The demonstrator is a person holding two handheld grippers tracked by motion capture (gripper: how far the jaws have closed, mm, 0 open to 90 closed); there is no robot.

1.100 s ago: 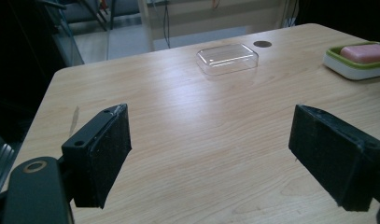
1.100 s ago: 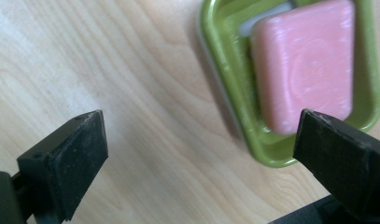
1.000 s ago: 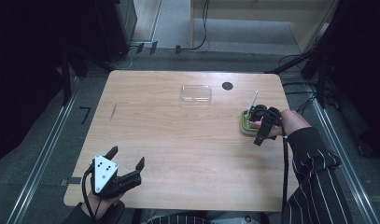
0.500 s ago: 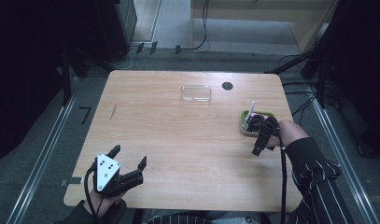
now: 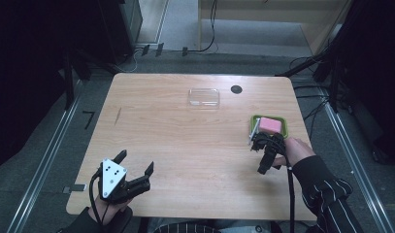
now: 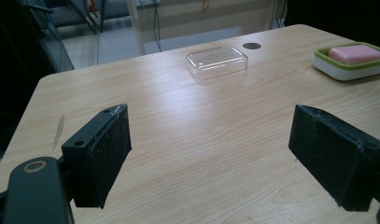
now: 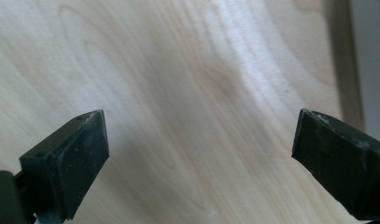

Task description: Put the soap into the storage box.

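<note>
Lying crosswise, pink soap [image 5: 270,124] in green dish [image 5: 254,120], tools [image 5: 136,166] [image 5: 261,154] empty

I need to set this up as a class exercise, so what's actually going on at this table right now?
A person holds a gripper in each hand over a wooden table. The left gripper hovers open near the front edge, holding nothing. The right gripper is also open and empty, beside a green soap dish with a pink soap bar in it. A clear plastic lid lies apart, farther back.
</note>
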